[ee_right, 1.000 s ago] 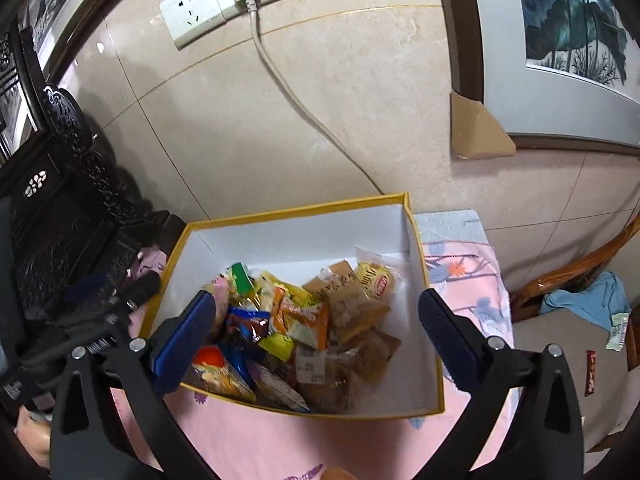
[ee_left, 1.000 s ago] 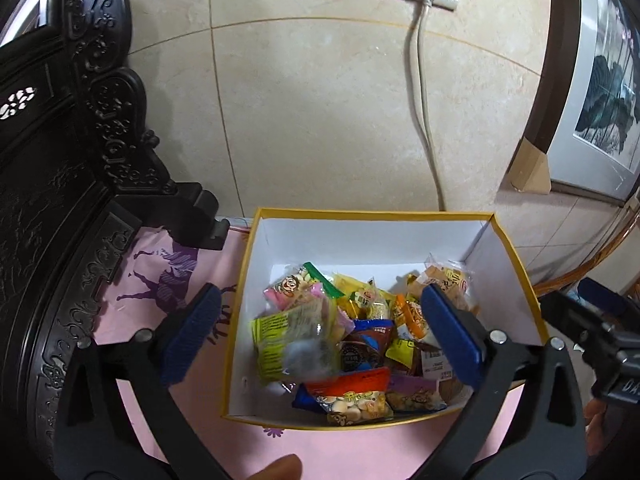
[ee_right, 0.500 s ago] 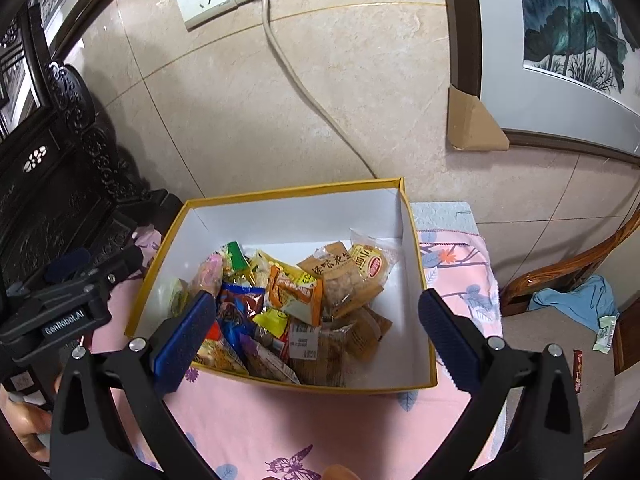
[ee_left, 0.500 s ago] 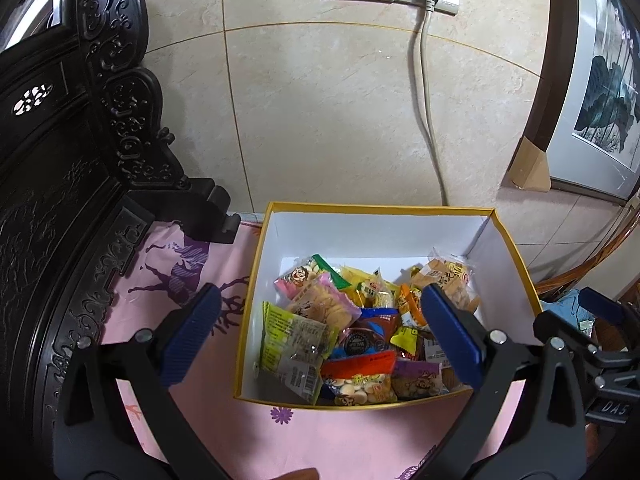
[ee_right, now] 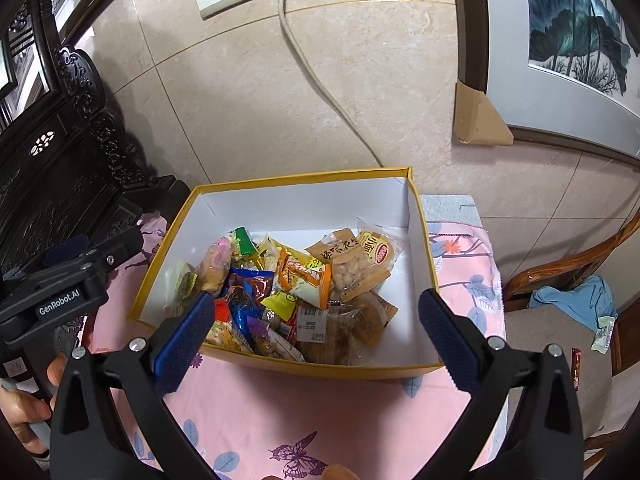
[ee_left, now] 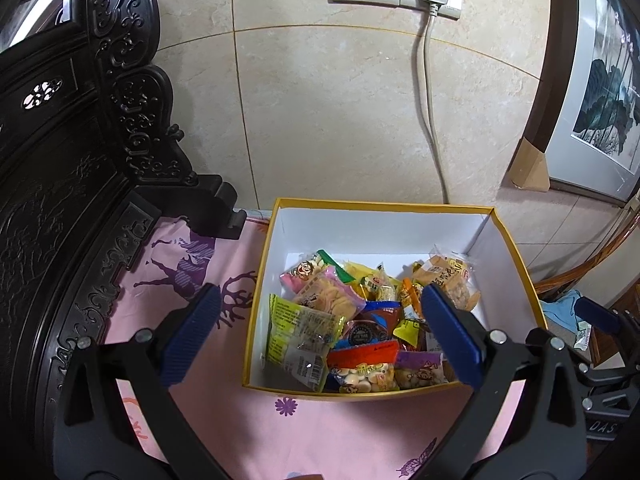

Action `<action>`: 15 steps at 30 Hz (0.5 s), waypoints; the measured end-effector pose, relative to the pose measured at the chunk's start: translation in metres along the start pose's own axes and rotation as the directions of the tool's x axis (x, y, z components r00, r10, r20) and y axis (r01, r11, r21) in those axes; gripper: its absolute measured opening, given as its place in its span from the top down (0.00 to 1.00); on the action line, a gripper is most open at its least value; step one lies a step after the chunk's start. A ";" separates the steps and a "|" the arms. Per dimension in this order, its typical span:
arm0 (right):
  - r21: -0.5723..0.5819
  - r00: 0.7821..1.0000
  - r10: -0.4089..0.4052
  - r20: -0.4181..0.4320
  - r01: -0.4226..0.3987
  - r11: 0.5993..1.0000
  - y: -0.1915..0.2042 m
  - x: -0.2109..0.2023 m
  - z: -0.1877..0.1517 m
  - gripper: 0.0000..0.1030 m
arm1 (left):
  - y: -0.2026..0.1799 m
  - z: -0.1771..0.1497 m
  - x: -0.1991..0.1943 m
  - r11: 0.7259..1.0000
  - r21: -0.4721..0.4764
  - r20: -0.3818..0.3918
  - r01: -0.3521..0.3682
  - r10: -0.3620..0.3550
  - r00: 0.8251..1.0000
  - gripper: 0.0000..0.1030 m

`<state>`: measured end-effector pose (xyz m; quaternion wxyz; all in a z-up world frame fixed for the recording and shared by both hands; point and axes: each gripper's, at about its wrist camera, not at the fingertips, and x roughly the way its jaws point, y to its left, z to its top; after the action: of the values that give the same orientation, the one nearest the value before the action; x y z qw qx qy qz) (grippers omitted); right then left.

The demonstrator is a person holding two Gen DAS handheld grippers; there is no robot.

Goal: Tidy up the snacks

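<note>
A yellow-rimmed white box (ee_left: 384, 204) (ee_right: 300, 178) sits on a pink patterned cloth against the tiled wall. It holds several wrapped snacks (ee_left: 360, 320) (ee_right: 296, 292), among them a green-yellow packet (ee_left: 296, 328) at its front left. My left gripper (ee_left: 320, 332) is open and empty, held above the box's front left. My right gripper (ee_right: 316, 332) is open and empty above the box's front edge. The left gripper's body also shows in the right wrist view (ee_right: 64, 280).
A dark carved wooden cabinet (ee_left: 80, 160) stands on the left. A wall socket with a plugged grey cable (ee_left: 428, 80) is behind the box. A framed painting (ee_right: 560, 40) leans at right. A wooden chair with a blue cloth (ee_right: 576, 300) is at right.
Both grippers have drawn back and up from the box, so it looks smaller and farther. The green-yellow packet, blurred at the left gripper a second ago, now lies in the box.
</note>
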<state>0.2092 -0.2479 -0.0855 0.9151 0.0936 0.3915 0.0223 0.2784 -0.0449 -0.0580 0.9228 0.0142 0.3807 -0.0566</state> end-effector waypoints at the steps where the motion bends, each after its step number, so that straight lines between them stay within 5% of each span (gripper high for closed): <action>1: -0.002 1.000 0.000 0.000 0.000 1.000 0.000 0.000 0.000 0.01 | 0.001 0.000 0.000 1.000 -0.002 -0.002 0.001 -0.001 1.000 0.02; 15: -0.013 1.000 0.001 -0.002 -0.001 1.000 0.003 0.000 -0.001 0.01 | 0.003 0.000 -0.002 1.000 -0.012 -0.004 -0.006 0.006 1.000 0.02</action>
<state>0.2084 -0.2448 -0.0856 0.9153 0.0880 0.3922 0.0255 0.2770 -0.0422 -0.0570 0.9223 0.0100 0.3830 -0.0513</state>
